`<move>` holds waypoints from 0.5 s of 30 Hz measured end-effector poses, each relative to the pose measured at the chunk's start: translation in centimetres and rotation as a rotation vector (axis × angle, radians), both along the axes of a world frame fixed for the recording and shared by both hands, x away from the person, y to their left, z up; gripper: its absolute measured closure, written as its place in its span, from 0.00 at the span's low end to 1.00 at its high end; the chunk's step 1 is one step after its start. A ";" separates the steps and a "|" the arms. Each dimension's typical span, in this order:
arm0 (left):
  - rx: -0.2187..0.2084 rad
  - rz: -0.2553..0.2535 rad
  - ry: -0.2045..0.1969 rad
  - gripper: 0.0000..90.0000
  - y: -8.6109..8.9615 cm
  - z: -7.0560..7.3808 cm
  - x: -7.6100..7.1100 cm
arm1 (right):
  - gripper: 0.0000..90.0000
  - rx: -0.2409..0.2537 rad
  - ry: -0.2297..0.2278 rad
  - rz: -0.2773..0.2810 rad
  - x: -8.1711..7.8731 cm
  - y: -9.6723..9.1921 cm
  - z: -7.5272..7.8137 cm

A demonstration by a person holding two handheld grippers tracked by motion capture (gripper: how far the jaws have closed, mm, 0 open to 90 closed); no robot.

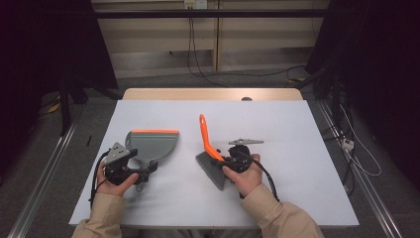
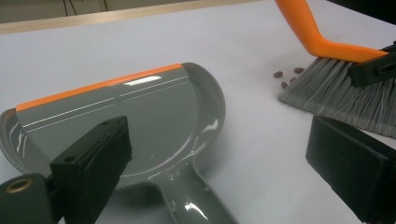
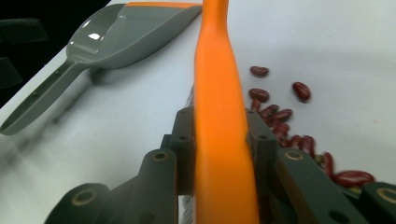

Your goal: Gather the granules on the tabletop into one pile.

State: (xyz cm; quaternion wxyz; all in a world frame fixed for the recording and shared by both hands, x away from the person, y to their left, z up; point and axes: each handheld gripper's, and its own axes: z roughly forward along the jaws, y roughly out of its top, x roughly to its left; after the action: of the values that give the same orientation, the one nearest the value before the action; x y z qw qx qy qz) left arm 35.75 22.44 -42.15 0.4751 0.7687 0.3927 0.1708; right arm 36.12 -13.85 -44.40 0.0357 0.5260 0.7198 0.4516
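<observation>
A grey dustpan (image 1: 154, 143) with an orange lip lies flat on the white table (image 1: 297, 129), left of centre, its handle pointing toward the person. My left gripper (image 1: 145, 169) is open, and its jaws stand wide on either side of the dustpan handle (image 2: 191, 200) without touching it. My right gripper (image 1: 226, 159) is shut on the orange handle (image 3: 219, 140) of a hand brush (image 1: 207, 141). The brush's grey bristles (image 1: 212, 169) rest on the table. Red kidney beans (image 3: 280, 116) lie scattered by the bristles; a few beans (image 2: 287, 77) also lie at the bristles' edge in the left gripper view.
A wooden strip (image 1: 213, 94) runs along the table's far edge. Cables (image 1: 198, 64) trail over the floor behind it, and dark curtains (image 1: 44, 49) hang at both sides. White tabletop lies between dustpan and brush and out to the right.
</observation>
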 end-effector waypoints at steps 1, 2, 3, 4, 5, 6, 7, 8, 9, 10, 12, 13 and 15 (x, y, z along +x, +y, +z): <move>-0.001 -0.001 -0.001 0.08 0.0 0.0 0.0 | 0.78 -0.002 -0.001 -0.003 0.0 -0.2 0.0; 0.001 -0.001 0.000 0.08 0.0 0.0 0.0 | 0.78 -0.004 -0.003 -0.007 0.0 -0.4 0.0; 0.002 -0.002 0.000 0.08 0.0 0.0 0.0 | 0.78 -0.005 -0.001 -0.013 -0.1 -0.6 0.0; 0.002 -0.002 0.000 0.08 0.0 0.0 0.0 | 0.78 -0.006 -0.004 -0.013 -0.1 -0.8 0.0; 0.002 -0.002 0.000 0.08 0.0 0.0 0.0 | 0.78 -0.007 -0.003 -0.017 -0.1 -0.9 0.1; 0.003 -0.001 0.001 0.08 0.0 0.0 0.0 | 0.78 -0.010 -0.006 -0.021 -0.1 -1.1 0.1; 0.003 -0.001 0.001 0.08 0.0 0.0 0.0 | 0.78 -0.009 -0.004 -0.025 -0.2 -1.3 0.1; 0.001 -0.001 0.000 0.08 0.0 0.0 0.0 | 0.78 -0.008 -0.004 -0.029 -0.2 -1.4 0.1; 0.001 0.000 0.000 0.08 -0.1 0.0 0.0 | 0.78 -0.006 -0.003 -0.032 -0.2 -1.6 0.1; 0.004 0.000 0.000 0.08 -0.1 0.0 0.0 | 0.78 0.000 0.002 -0.037 -0.2 -1.8 0.1; 0.005 0.000 0.000 0.08 -0.1 0.0 0.0 | 0.78 -0.003 -0.001 -0.045 -0.2 -2.1 0.1; 0.004 0.001 -0.001 0.07 -0.1 0.0 0.0 | 0.79 -0.003 0.000 -0.048 -0.3 -2.2 0.2; 0.004 0.000 -0.002 0.08 -0.2 0.0 0.0 | 0.79 -0.008 -0.006 -0.052 -0.3 -2.5 0.3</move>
State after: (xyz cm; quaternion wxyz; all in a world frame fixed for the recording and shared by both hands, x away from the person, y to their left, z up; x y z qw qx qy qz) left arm 35.72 22.29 -42.15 0.4737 0.7696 0.3919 0.1723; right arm 35.80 -16.36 -44.11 0.0517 0.5429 0.7076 0.4494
